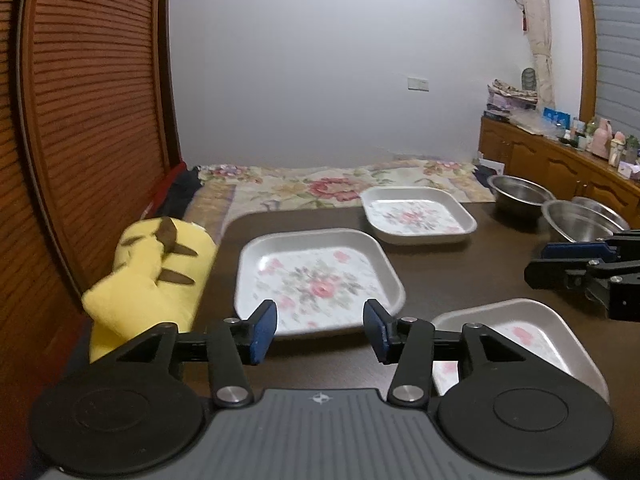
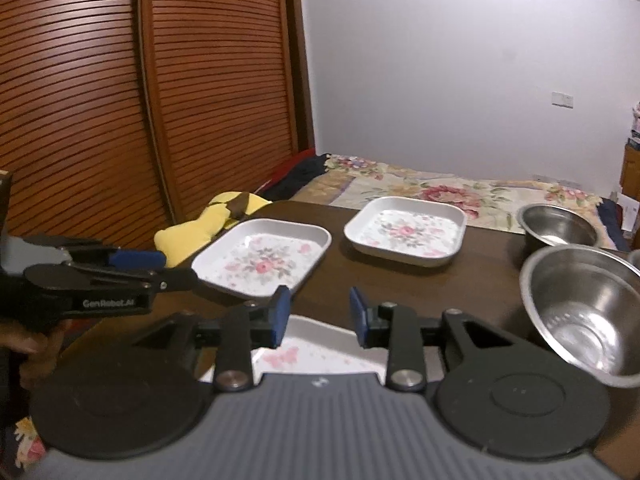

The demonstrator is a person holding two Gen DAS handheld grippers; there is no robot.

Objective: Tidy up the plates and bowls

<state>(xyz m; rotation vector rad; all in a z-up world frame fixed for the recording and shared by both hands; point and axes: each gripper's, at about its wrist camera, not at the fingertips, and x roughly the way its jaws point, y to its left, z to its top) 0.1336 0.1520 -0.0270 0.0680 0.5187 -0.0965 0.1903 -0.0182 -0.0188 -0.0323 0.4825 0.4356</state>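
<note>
Bare table [image 2: 336, 268] runs between the floral plates [image 2: 262, 262] and steel bowls [image 2: 588, 312] — probably passable — yellow plush [image 1: 156, 276] crowds the left edge.

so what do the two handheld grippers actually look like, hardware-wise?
Both match: the left gripper and right gripper have black linkage arms with silver pivot pins, blue pads on the fingers, two round black discs and a ribbed grey base with a small logo. Seen from the right wrist view, the left gripper's black body carries white lettering. No cables or sleeves show.
</note>
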